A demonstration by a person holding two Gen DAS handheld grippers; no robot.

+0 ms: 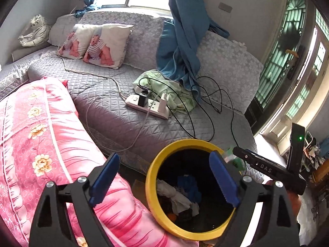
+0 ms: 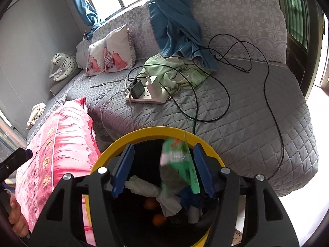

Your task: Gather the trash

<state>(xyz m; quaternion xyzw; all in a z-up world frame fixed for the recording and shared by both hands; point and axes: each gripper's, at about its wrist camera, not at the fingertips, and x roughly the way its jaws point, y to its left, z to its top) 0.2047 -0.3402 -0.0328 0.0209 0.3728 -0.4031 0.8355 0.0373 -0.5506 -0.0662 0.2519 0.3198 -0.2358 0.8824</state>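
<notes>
The green wrapper (image 2: 180,164) looks light, thin and crinkly, best pinched by an edge. It is blurred between the spread blue pads of the right tongs (image 2: 164,167), apparently free of them, above the yellow-rimmed bin (image 2: 148,132) already holding paper and cloth scraps. The left tongs (image 1: 164,179) gape empty over the bin. Beyond lie black cables (image 2: 226,94) and a power strip (image 2: 147,97) on the grey sofa (image 2: 257,123); a pink pillow (image 2: 61,135) crowds the left.
</notes>
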